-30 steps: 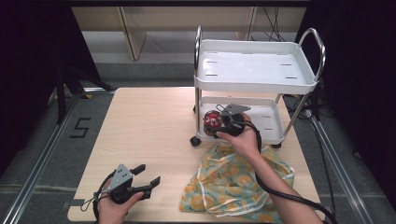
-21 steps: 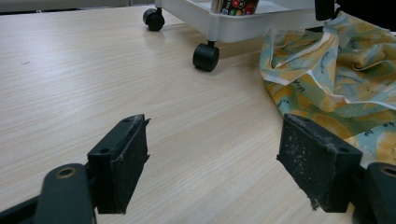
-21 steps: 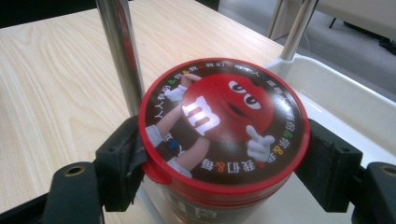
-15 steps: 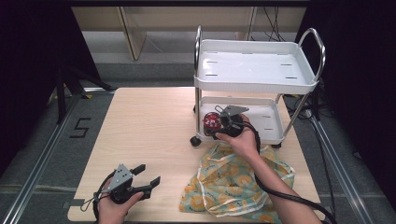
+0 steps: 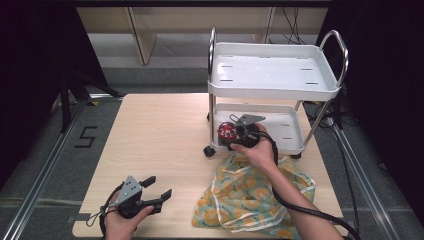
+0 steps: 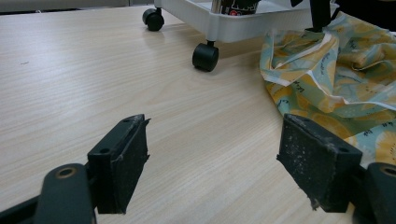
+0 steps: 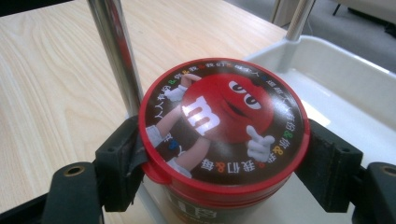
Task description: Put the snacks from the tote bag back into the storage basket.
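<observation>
Red "m" mascot lid [image 7: 224,123]

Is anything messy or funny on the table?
The flowery cloth lies crumpled in a heap on the table beside the white cart, not folded. The right tongs grip the red-lidded candy tub upright; nothing has spilled.

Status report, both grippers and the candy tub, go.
Left gripper open, idle on table. Right gripper shut on candy tub at cart's lower shelf. Cart post beside tub.
</observation>
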The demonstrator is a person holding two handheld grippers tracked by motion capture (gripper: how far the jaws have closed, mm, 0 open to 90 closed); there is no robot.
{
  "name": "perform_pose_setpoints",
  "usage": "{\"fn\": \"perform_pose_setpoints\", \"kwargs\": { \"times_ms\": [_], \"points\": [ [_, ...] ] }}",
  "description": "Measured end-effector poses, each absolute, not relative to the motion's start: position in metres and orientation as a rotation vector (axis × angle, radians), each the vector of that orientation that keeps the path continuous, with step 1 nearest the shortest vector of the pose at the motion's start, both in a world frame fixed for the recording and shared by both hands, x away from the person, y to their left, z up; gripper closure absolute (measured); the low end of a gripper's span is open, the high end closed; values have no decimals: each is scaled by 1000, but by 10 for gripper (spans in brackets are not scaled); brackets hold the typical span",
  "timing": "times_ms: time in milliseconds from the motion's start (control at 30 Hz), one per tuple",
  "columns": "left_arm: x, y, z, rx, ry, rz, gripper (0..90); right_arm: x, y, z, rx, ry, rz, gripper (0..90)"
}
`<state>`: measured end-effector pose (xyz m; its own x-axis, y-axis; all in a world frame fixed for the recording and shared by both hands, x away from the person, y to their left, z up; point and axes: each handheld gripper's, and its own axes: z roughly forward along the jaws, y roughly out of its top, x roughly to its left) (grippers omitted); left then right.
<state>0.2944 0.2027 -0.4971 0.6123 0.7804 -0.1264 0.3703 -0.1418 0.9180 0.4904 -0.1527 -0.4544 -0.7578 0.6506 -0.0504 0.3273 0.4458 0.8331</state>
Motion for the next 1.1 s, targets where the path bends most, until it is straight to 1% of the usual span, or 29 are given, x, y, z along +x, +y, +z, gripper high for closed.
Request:
{"fn": "perform_pose_setpoints", "kwargs": {
  "times_ms": [33,200,300,533,600,667,1100],
  "points": [
    [295,202,-498,1738,936,465,234,489,-151,-456,871,2358,1227,260],
    [294,202,-498,1733,940,463,234,490,-151,-456,867,2349,1234,257],
    [294,202,-498,1733,941,463,233,490,-152,-455,886,2335,1265,210],
    [294,202,-497,1735,939,464,233,486,-154,-450,901,2322,1247,160],
    [294,201,-497,1730,940,462,233,483,-154,-449,915,2321,1246,158],
    [294,202,-497,1735,943,461,233,485,-156,-448,854,2318,1237,157],
    [295,201,-498,1725,942,466,233,465,-173,-438,903,2299,1247,158]
  ]
}}
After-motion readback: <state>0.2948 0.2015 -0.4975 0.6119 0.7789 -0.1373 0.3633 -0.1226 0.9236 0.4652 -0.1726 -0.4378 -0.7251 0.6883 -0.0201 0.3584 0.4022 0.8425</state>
